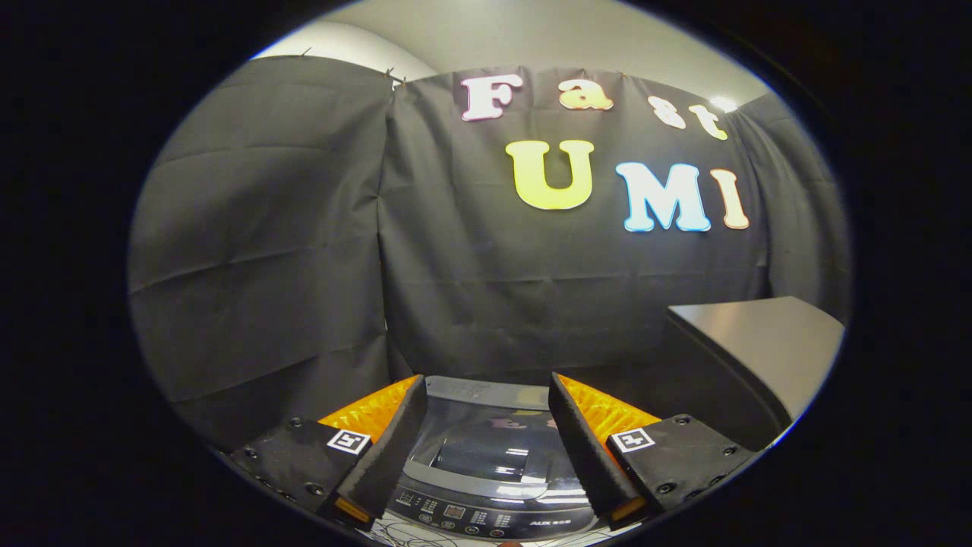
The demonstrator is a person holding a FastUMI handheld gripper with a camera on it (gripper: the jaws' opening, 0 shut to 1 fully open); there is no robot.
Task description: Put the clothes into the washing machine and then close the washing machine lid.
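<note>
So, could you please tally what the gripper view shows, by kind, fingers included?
Washing machine, lid down, beneath and between the open, empty fingers: 1
Fingers: 2
Dark box-like unit beyond the fingers, beside the machine: 1
Clothes: 0
Total: 4

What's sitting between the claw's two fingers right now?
In the gripper view, the open claw grips nothing; between its fingers shows the washing machine below, its glossy lid down and its control panel nearest.
</note>
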